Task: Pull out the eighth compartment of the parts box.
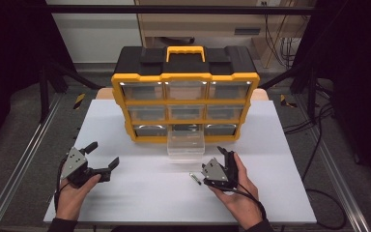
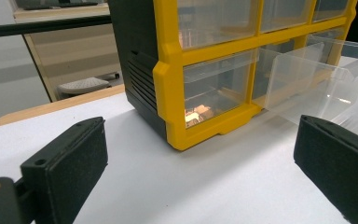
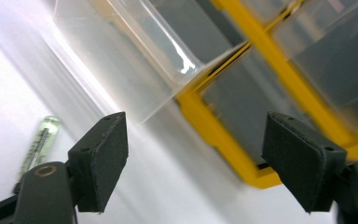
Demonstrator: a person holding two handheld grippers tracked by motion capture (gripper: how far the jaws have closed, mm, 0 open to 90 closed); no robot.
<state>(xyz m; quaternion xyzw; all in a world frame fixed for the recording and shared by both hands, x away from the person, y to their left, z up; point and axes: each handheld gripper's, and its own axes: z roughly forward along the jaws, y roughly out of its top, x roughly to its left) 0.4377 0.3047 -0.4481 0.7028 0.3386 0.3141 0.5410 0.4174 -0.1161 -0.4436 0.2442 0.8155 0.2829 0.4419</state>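
Risk ahead: small green-tipped tool [image 1: 195, 178] lies loose on white table [image 1: 140, 203], just left of right gripper [image 1: 225, 161]; jaws apart, empty; careless sweep may knock it away or bump pulled-out clear drawer [image 1: 186, 145]; left gripper [image 1: 103, 157] gapes idle.

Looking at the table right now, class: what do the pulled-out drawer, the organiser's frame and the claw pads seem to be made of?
Pulled-out drawer: probably clear glossy plastic; you see the table through it and its edges glint.
Organiser's frame: looks like moulded yellow plastic, smooth with a dull sheen.
Claw pads: matt black, faintly grainy, possibly rubber or foam.
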